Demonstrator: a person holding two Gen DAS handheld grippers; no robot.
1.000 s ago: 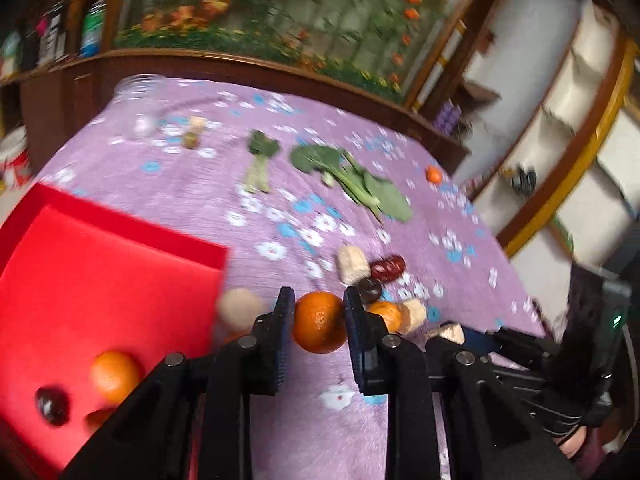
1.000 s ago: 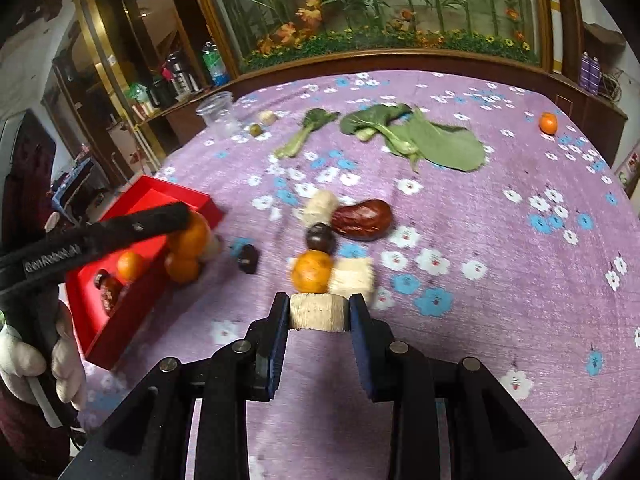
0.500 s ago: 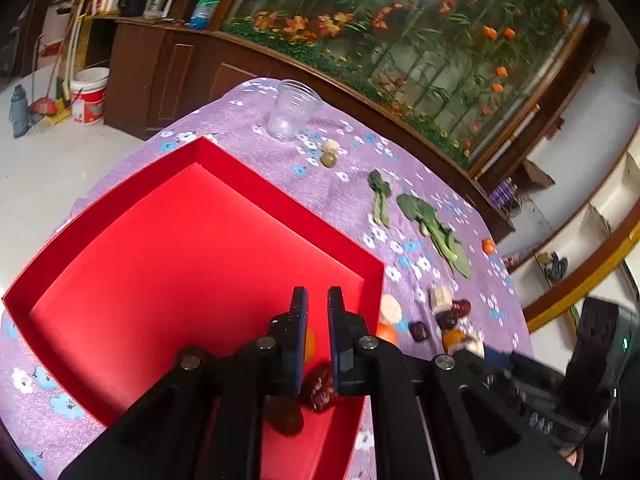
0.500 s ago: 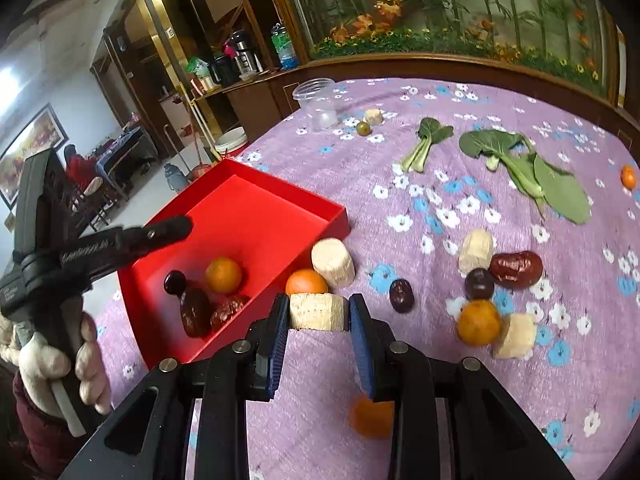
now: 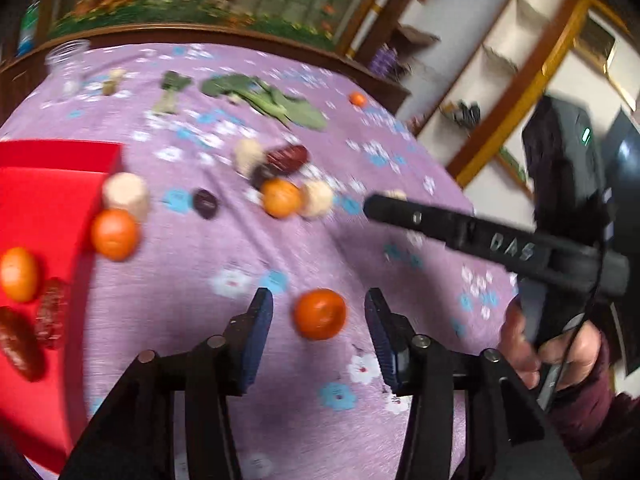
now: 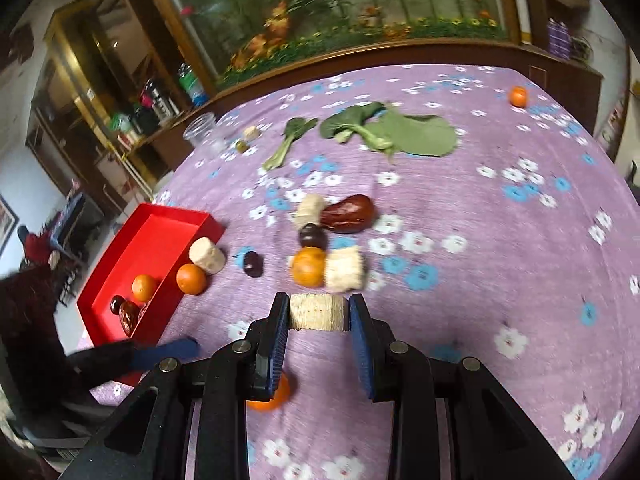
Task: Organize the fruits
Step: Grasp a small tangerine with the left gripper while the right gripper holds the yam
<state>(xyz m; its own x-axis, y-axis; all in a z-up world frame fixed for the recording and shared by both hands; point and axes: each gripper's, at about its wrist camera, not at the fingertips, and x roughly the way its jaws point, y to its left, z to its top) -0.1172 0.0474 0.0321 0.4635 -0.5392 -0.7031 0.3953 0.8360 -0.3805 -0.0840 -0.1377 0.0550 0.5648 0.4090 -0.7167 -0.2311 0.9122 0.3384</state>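
Note:
My left gripper (image 5: pixel 319 322) is open, with an orange (image 5: pixel 319 313) lying on the purple cloth between its fingers, apart from both pads. That orange also shows under my right gripper in the right wrist view (image 6: pixel 269 394). My right gripper (image 6: pixel 319 316) is shut on a beige corn piece (image 6: pixel 317 312) and holds it above the cloth. The red tray (image 6: pixel 160 236) at the left holds an orange (image 6: pixel 144 287) and dark red dates (image 6: pixel 129 312). Another orange (image 6: pixel 191 278) and a corn piece (image 6: pixel 207 255) lie against its rim.
A cluster of an orange (image 6: pixel 308 266), corn pieces (image 6: pixel 345 269), a dark plum (image 6: pixel 312 236) and a big red date (image 6: pixel 347 213) lies mid-table. Green leaves (image 6: pixel 404 134), a plastic cup (image 6: pixel 202 130) and a far orange (image 6: pixel 518 97) lie further back.
My left gripper has left the red tray, swung right over the cloth and opened around a loose orange. My right gripper, still holding the corn piece, has moved right, away from the tray.

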